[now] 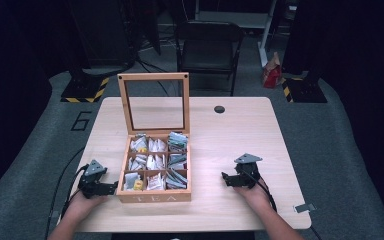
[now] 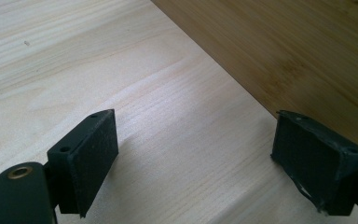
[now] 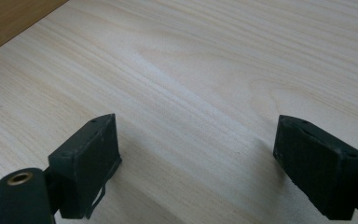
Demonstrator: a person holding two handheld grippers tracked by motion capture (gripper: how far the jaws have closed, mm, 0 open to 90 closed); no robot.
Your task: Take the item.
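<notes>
From my feed I look down on a pale wooden table (image 1: pixel 240 130) with rounded corners and a small dark round hole (image 1: pixel 219 109) near its far edge. It stands on grey carpet (image 1: pixel 340 150), where I can read a dark figure 6 (image 1: pixel 82 120) to the left. Beyond the table sits a black folding chair (image 1: pixel 208 47). Two black stand bases edged with yellow-and-black hazard tape (image 1: pixel 86 90) flank it, the other base (image 1: pixel 304 90) at the right. The far room lies in near darkness, cables (image 1: pixel 150 62) trailing over the floor.
</notes>
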